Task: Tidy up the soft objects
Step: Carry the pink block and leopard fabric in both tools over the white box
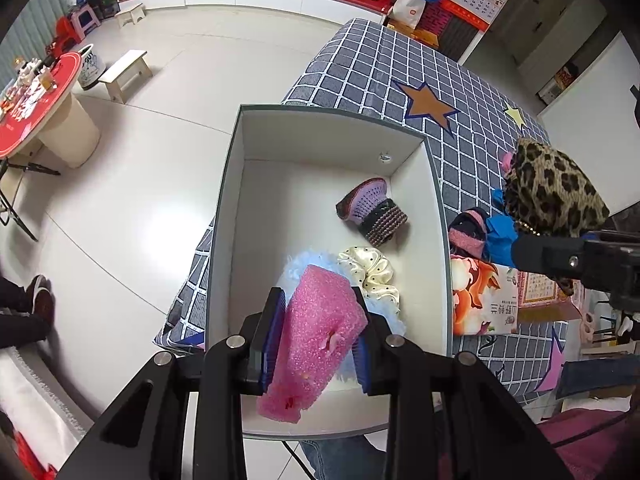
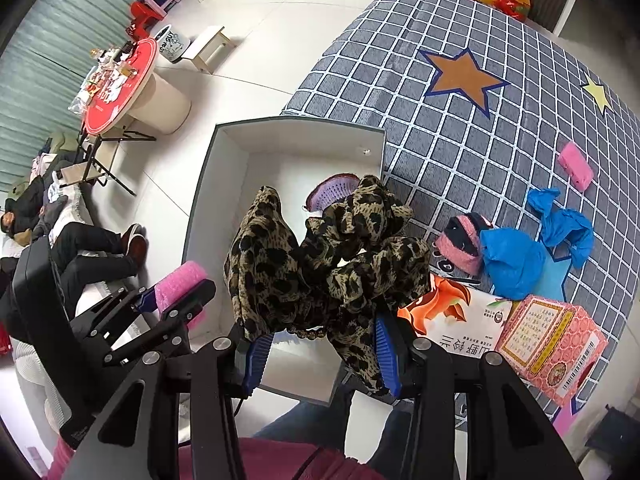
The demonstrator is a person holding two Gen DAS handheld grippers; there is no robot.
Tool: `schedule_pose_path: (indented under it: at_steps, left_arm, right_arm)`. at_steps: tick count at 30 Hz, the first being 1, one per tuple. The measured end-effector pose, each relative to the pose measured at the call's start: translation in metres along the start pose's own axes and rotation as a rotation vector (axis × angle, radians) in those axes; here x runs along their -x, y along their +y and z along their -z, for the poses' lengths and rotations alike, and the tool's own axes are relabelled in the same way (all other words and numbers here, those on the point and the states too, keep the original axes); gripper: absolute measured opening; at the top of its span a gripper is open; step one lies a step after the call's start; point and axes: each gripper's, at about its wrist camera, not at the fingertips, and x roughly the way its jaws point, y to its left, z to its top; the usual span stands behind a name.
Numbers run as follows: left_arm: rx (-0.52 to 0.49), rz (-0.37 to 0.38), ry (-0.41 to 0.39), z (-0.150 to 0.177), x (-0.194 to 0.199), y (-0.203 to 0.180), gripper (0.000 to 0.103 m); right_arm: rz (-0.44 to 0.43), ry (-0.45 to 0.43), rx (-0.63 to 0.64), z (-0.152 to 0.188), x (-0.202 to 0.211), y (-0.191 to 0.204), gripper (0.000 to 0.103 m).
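Soft items held over the open white box [image 1: 232, 216], one in each gripper.

A pink foam block [image 1: 316, 336] is clamped between the left gripper [image 1: 316, 340] jaws above the box's near end. A leopard-print scrunchie [image 2: 320, 256] is pinched in the right gripper [image 2: 320, 356] jaws over the box. Inside lie a cream scrunchie [image 1: 370, 272] and purple knit piece [image 1: 364, 200]. The box stands on a checked cloth [image 1: 400, 68].

Two pink foam blocks [image 1: 316, 336], one leopard scrunchie [image 2: 320, 256], two blue bags [image 2: 516, 260], one white box [image 1: 232, 208].
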Motion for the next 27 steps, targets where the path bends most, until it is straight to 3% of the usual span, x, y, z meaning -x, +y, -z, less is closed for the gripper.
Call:
schedule_pose_path:
  at_steps: [27]
  left_arm:
    - [0.001,-0.003,0.030,0.002,-0.005,0.000,0.034]
  right_arm:
    - [-0.010,0.047,0.039,0.001,-0.013,0.010,0.047]
